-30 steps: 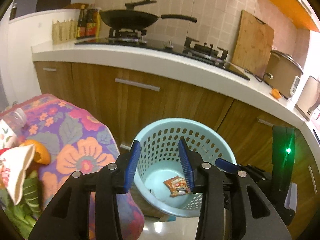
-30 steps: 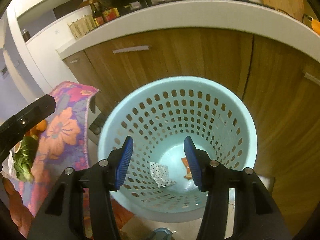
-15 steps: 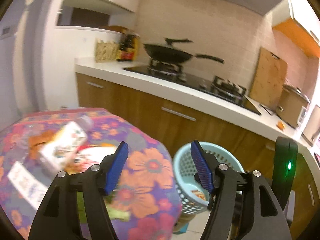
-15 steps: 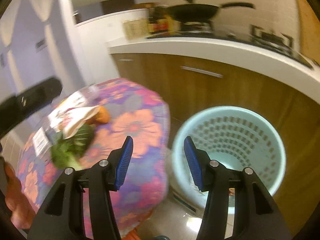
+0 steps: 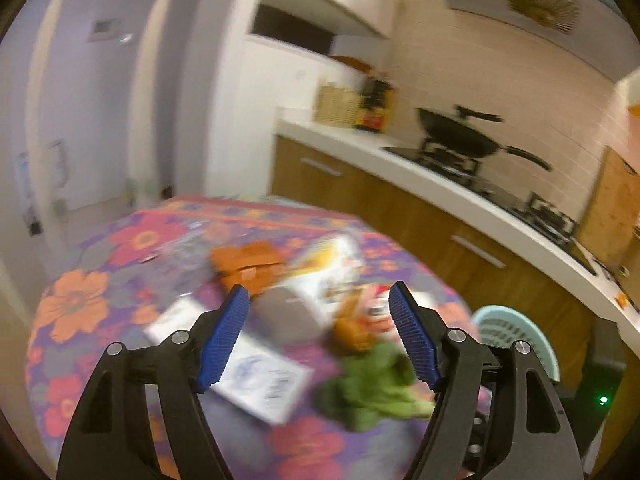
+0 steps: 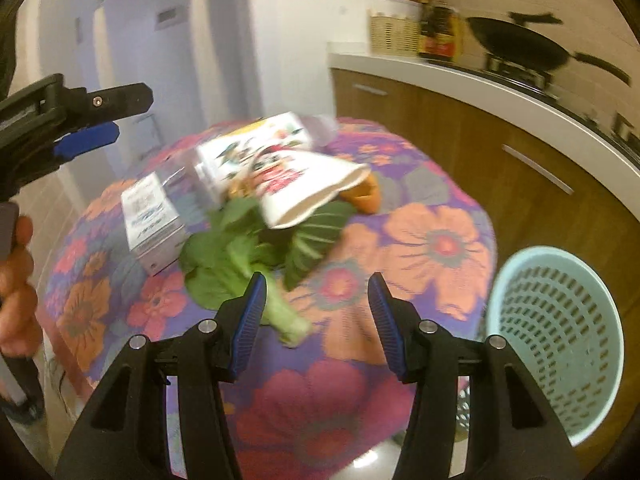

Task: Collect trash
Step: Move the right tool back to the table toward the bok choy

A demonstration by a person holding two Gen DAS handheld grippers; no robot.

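Observation:
Trash lies on a round table with a floral cloth [image 6: 440, 240]: a leafy green [image 6: 240, 256], a white printed cup [image 6: 304, 184], a labelled bottle [image 6: 256, 148], a small white box [image 6: 150, 216] and orange peel [image 6: 364, 196]. My right gripper [image 6: 316, 292] hovers open above the table's near side, just in front of the green's stalk. My left gripper [image 5: 318, 308] is above the blurred pile, its jaws opening with nothing between them; greens [image 5: 376, 388] and a white box [image 5: 260, 376] lie below. The pale blue basket [image 6: 556, 320] stands on the floor to the right of the table.
Wooden cabinets under a white counter [image 5: 440, 184] run behind the table and basket, with a wok [image 5: 460, 132] on the stove. The left gripper [image 6: 80, 128] and the hand [image 6: 16, 272] holding it show at the right wrist view's left edge.
Both views have swung left from the basket's inside to the table with the trash. The left jaws have spread wider. The basket now sits at the right edge of both views.

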